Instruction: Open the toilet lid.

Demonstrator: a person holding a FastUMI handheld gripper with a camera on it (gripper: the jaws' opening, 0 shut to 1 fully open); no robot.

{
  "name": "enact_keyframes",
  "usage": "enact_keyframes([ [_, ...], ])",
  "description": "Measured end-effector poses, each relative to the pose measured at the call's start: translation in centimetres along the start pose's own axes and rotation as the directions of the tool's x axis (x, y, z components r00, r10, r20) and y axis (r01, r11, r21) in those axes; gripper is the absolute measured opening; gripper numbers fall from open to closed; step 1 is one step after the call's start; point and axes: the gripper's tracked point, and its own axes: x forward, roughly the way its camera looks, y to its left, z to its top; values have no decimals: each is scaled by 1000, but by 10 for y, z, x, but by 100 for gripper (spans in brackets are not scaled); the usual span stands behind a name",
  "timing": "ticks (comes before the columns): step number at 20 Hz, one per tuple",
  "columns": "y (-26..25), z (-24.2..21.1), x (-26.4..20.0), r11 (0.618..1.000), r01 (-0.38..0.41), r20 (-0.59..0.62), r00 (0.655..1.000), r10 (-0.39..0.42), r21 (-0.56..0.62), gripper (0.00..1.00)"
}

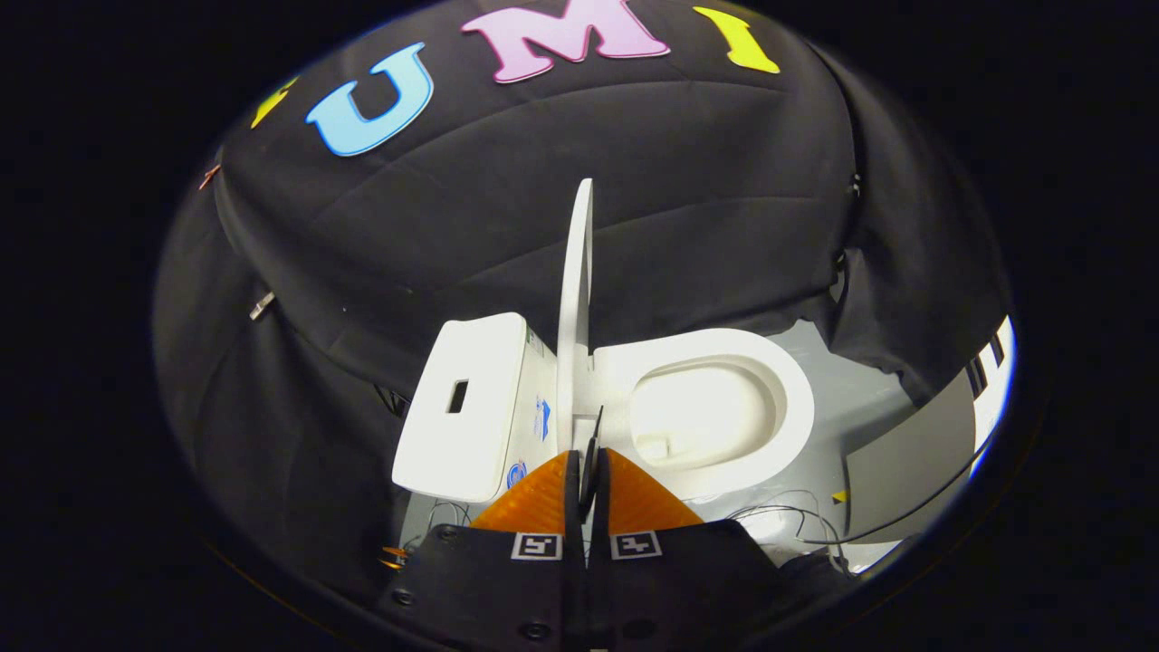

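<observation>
A white toilet stands just ahead of my fingers, seen from its side. Its lid (576, 299) is raised and stands upright, edge-on to me, between the tank (462, 407) on the left and the open seat and bowl (715, 407) on the right. My gripper (587, 464) is shut, the two fingers pressed together with nothing held between them. Their tips sit right below the lid's lower edge, by the hinge; I cannot tell whether they touch it.
The black cloth wall hangs close behind and to the left of the toilet. A grey floor (842, 407) lies on the right, with thin black cables (797, 518) near the toilet's base and a grey panel (905, 462) beyond them.
</observation>
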Motion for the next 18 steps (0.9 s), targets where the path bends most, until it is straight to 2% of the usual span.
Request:
enact_keyframes([
  [4, 24, 1, 0, 999, 30, 10, 1000, -30, -43, 5],
  [9, 53, -2, 2, 985, 108, 30, 994, -104, -138, 5],
  [13, 80, -6, 5, 974, 126, 54, 992, -118, -187, 5],
  [18, 106, -11, 11, 966, 168, 59, 985, -159, -196, 5],
])
